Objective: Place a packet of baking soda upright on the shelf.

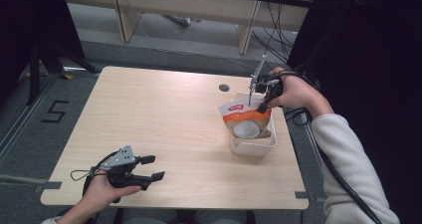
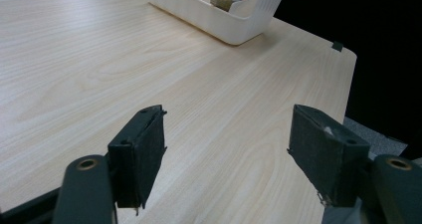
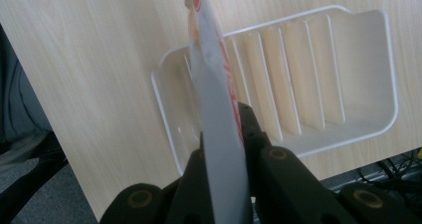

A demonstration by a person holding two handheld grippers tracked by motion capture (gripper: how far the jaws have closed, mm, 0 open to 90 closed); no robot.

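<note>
The pouch [image 1: 246, 119] stands in the bin [image 1: 253, 147], my right gripper [image 1: 263, 103] pinching its top edge; my left gripper [image 1: 152, 167] is spread over bare table [image 1: 164, 109].

Pouch [image 1: 246, 119] stands in the bin [image 1: 253, 147] (table's [image 1: 159, 114] right side).

The high view looks forward and down from above the person's side, taking in the whole worktop [image 1: 164, 129], with floor and shelving legs beyond its far edge at 12 o'clock. The left gripper view sits low and close to the worktop, looking along the left tongs [image 2: 231, 154] toward the white basket [image 2: 219, 22] at its 12 o'clock and the worktop's corner at 2 o'clock. The right gripper view looks steeply down along the right tongs [image 3: 226, 134] from close above into the same basket [image 3: 368, 69]. All three views share that basket [image 1: 251, 147], which lies at 3 o'clock on the worktop in the high view.
</note>
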